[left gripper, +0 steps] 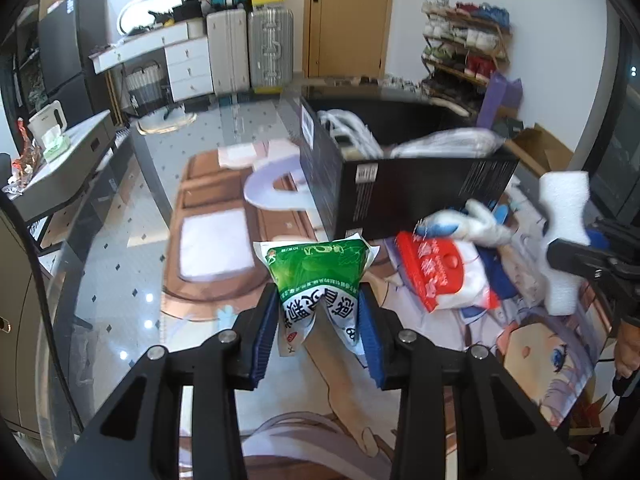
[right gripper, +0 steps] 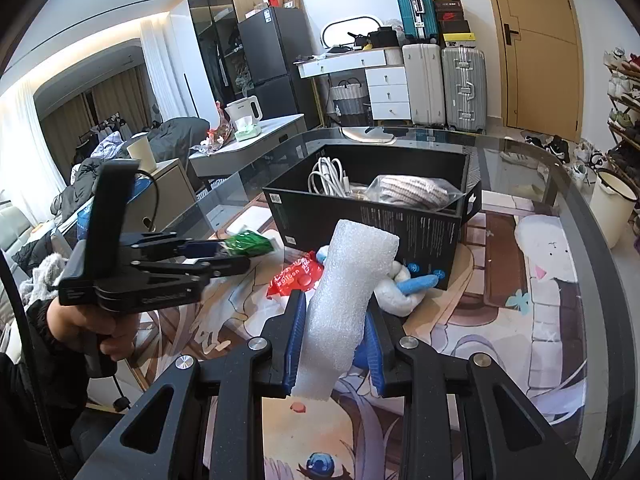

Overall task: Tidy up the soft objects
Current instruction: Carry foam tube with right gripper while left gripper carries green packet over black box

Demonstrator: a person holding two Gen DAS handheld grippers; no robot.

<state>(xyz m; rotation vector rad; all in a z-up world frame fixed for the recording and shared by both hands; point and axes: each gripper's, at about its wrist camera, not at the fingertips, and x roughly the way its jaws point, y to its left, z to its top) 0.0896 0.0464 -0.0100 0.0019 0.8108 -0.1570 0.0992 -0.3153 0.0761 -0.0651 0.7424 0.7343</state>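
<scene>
**Two soft items in hand, box partly filled**

The black box [right gripper: 372, 216] near the far edge of the tabletop [right gripper: 532, 320] already holds a coil of white cable [right gripper: 328, 178] and a bagged knit item [right gripper: 408, 192], so by my reading the sorting is under way but not finished. A red packet [left gripper: 440, 272] and a white-and-blue plush toy [right gripper: 404, 286] lie on the tabletop just in front of the box's near wall, not yet put away.

The left hand-held gripper [left gripper: 318, 320] is clamped on a green-and-white packet [left gripper: 316, 276], lifted off the tabletop on the near side of the box. The right hand-held gripper [right gripper: 332, 340] is clamped on a white foam block [right gripper: 352, 296], which stands upright between its pads, also short of the box. Both look ready to go in.
</scene>
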